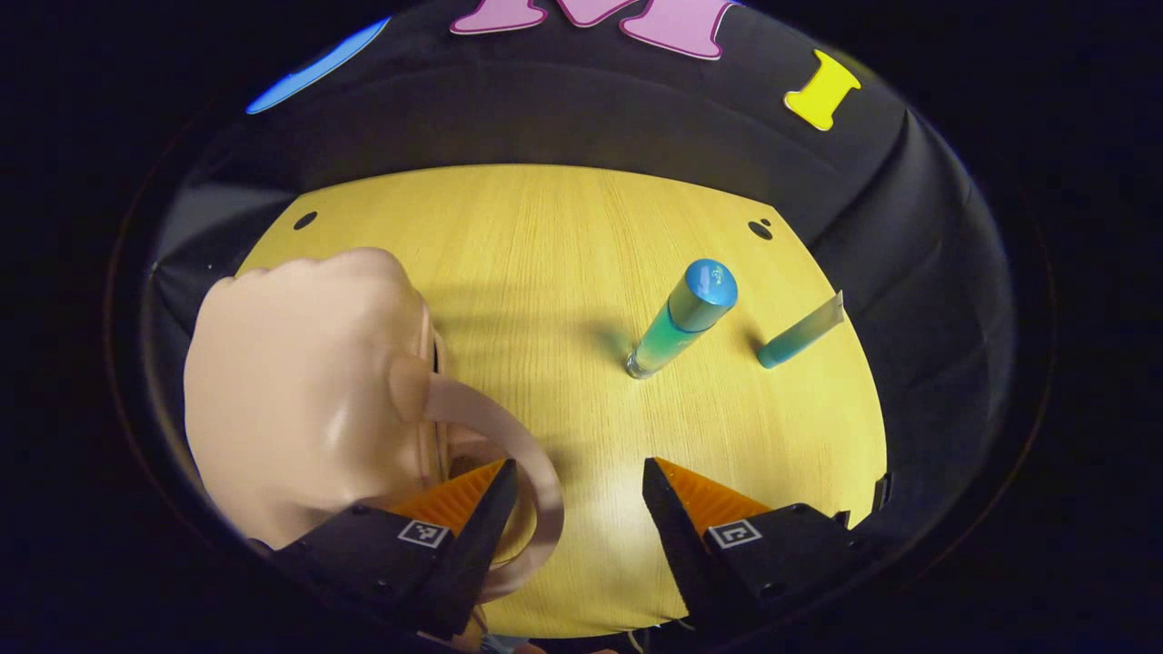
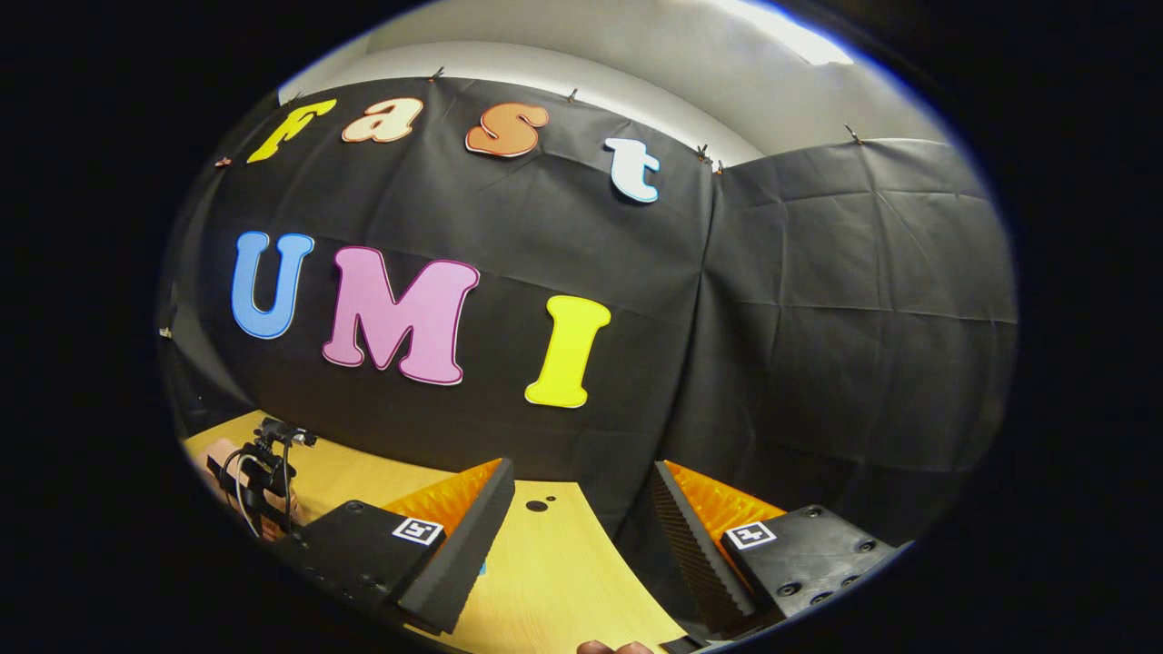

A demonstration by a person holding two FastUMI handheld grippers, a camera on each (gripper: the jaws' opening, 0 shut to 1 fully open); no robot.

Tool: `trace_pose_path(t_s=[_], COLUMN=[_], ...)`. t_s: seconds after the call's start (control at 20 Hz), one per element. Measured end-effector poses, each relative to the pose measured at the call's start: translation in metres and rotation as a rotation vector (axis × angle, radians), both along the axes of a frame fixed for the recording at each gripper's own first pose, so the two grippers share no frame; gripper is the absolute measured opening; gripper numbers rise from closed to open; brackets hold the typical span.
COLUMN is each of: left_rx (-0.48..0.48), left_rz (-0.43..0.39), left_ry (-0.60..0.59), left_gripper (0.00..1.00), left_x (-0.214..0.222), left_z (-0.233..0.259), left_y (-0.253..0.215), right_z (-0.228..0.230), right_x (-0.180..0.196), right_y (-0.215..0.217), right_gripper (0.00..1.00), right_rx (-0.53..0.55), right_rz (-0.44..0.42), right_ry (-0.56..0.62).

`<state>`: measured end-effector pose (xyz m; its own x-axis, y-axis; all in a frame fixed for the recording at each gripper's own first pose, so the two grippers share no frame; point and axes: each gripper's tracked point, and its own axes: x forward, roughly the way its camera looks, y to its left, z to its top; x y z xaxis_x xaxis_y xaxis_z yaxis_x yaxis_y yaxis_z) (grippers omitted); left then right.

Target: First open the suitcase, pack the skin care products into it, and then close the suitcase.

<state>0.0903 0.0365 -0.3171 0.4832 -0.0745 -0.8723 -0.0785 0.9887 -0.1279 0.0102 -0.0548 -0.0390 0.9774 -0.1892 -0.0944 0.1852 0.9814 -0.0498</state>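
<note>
- Nearest the lens in the left gripper view, the left gripper (image 1: 580,495) has its two fingers spread wide with bare tabletop between them; nothing is held.
- Its left finger (image 1: 472,509) sits against the curved handle (image 1: 509,445) of a peach-pink suitcase (image 1: 300,400); I cannot tell whether they touch.
- One suitcase is in sight, small and rounded, standing on the yellow wooden table (image 1: 545,254) with its lid shut.
- Two skin care products lie beyond the suitcase and to its right, both outside it.
- One is a bottle (image 1: 683,327) with a blue cap and a green-to-teal body, resting on the table farther from the suitcase than the gripper's fingers are.
- The other is a teal tube (image 1: 800,334) with a flat silvery crimped end, lying farther from the suitcase than the bottle, apart from it and near the table's right edge.
- Two dark holes mark the table's far corners, one behind the suitcase (image 1: 305,220) and one beyond the bottle (image 1: 760,229).
- Black cloth forms the wall (image 1: 581,118) behind the table.
- In the right gripper view, the right gripper (image 2: 583,509) is likewise wide open and empty, pointed at the black wall (image 2: 818,318) above the table's far edge.
- Low at the left of that view, the other gripper's rig with a small camera and cables (image 2: 263,463) stands over the table (image 2: 545,563), beside a patch of peach that looks like the suitcase.
</note>
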Motion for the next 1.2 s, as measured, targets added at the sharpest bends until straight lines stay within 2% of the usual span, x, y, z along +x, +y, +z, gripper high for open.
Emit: trace_pose_path(t_s=[0.1,0.2,0.25,0.35,0.55,0.7,0.85,0.95,1.2], left_rx=[0.002,0.036,0.091,0.032,-0.050,-0.048,-0.067,-0.045,-0.015], left_rz=[-0.029,-0.072,-0.080,-0.078,-0.071,-0.061,-0.036,-0.022,0.118], left_ry=[0.008,0.008,-0.004,0.006,-0.003,-0.010,-0.026,-0.056,-0.172], left_gripper=[0.86,0.80,0.63,0.17,0.11,0.11,0.11,0.11,0.11], left_x=[0.001,0.002,0.005,0.003,-0.001,-0.007,-0.016,-0.021,-0.037], left_z=[-0.007,-0.014,-0.018,-0.021,-0.006,0.017,0.054,0.086,0.185], left_y=[-0.004,0.001,0.015,0.014,0.011,0.016,0.021,0.033,0.094], right_z=[0.000,-0.001,-0.004,-0.009,-0.009,-0.006,-0.018,-0.022,-0.015], right_x=[-0.004,-0.008,-0.008,-0.007,0.001,0.006,0.014,0.024,0.061], right_y=[-0.001,-0.003,-0.003,0.000,-0.004,0.000,0.003,0.005,0.016], right_gripper=[0.96,0.96,0.96,0.96,0.96,0.96,0.96,0.96,0.96], right_rx=[-0.010,-0.013,-0.008,-0.004,-0.017,0.006,0.018,0.033,0.097], right_rz=[-0.010,-0.018,-0.014,0.001,0.023,0.046,0.110,0.167,0.296], right_ry=[0.002,0.008,0.016,0.030,0.029,0.003,0.010,0.011,-0.033])
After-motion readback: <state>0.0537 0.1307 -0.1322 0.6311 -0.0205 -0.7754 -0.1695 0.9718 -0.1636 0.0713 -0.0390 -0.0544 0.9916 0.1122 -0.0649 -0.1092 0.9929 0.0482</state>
